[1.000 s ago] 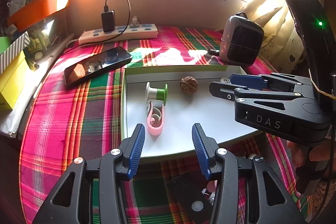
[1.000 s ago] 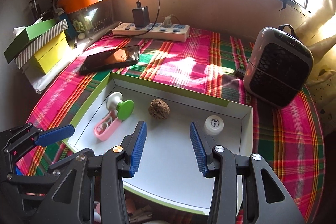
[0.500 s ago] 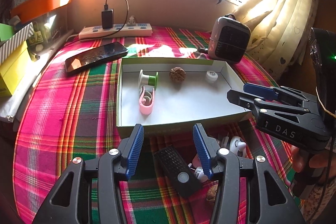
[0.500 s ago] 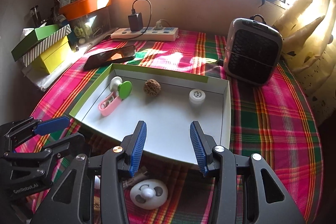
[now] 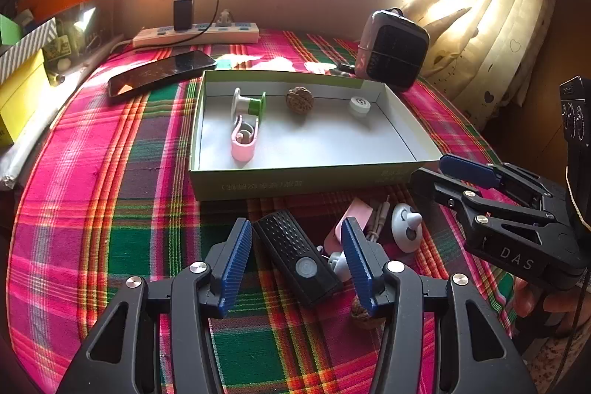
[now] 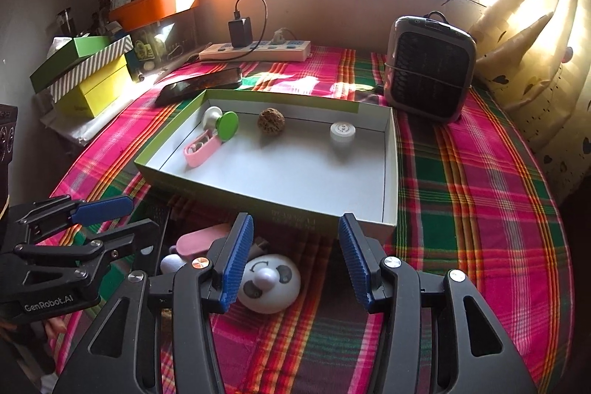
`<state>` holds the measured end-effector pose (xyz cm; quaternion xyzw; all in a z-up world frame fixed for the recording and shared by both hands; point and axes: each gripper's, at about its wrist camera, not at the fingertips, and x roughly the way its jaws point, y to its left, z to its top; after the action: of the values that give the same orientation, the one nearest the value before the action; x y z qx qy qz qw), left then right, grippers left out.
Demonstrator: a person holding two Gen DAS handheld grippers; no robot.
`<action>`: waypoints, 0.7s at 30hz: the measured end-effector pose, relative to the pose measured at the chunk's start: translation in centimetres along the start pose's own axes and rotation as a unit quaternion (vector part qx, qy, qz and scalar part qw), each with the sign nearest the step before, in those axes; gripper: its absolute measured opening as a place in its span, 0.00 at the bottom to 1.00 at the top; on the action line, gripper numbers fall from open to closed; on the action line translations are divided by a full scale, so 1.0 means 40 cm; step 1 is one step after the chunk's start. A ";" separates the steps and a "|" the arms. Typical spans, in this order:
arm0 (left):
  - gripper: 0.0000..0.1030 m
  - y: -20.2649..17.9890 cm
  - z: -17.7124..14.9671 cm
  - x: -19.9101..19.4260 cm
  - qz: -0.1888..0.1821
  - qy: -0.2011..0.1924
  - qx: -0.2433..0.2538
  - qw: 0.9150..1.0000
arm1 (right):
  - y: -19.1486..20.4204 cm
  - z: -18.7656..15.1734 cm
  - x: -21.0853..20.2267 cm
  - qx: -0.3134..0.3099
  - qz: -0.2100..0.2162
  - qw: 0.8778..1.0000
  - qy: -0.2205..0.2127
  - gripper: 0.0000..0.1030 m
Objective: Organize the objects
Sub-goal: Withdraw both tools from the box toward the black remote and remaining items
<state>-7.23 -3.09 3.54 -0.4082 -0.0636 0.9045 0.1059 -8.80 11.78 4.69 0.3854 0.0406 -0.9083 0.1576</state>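
So I've got both grippers over the little pile of loose stuff on the plaid tablecloth (image 5: 92,216), just in front of the shallow box (image 6: 389,172), and nothing's grabbed yet. My left gripper (image 5: 297,261) has its jaws opening, and the black remote-looking bar (image 5: 297,259) lies on the cloth between the blue pads without being pinched. My right gripper (image 6: 293,257) is opening too, with the round white panda-face gadget (image 6: 267,283) sitting just under the left pad, off to one side rather than centred. The box already holds a green-and-white spool (image 6: 219,124), a pink clip thing (image 6: 201,148), a walnut (image 6: 271,122) and a small white cap (image 6: 341,132). What worries me: the pile is crowded. There's a pink tab (image 5: 349,220) and some cable right beside the remote, so if I close the left one sloppily I'd probably drag those along or knock the other walnut (image 5: 364,314) off toward the table edge. The panda thing is domed and looks slick, so an off-centre squeeze might just squirt it sideways. Also the two grippers are near each other, so bumping them is a real possibility.
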 end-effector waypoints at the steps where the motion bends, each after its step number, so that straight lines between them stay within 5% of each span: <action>1: 0.49 -0.003 -0.003 -0.001 -0.001 0.000 0.001 1.000 | -0.001 -0.005 -0.001 0.002 0.000 1.000 0.000 0.49; 5: 0.50 -0.004 -0.015 0.003 -0.001 0.005 -0.003 1.000 | -0.005 -0.022 -0.003 0.012 0.003 1.000 0.000 0.55; 21: 0.53 -0.012 -0.038 0.034 -0.011 0.030 -0.003 0.999 | 0.033 -0.066 0.031 -0.030 -0.013 0.999 0.024 0.57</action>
<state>-6.89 -2.24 1.67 -0.4351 -0.0674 0.8902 0.1170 -7.38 10.74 2.01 0.4012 0.0764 -0.8992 0.1567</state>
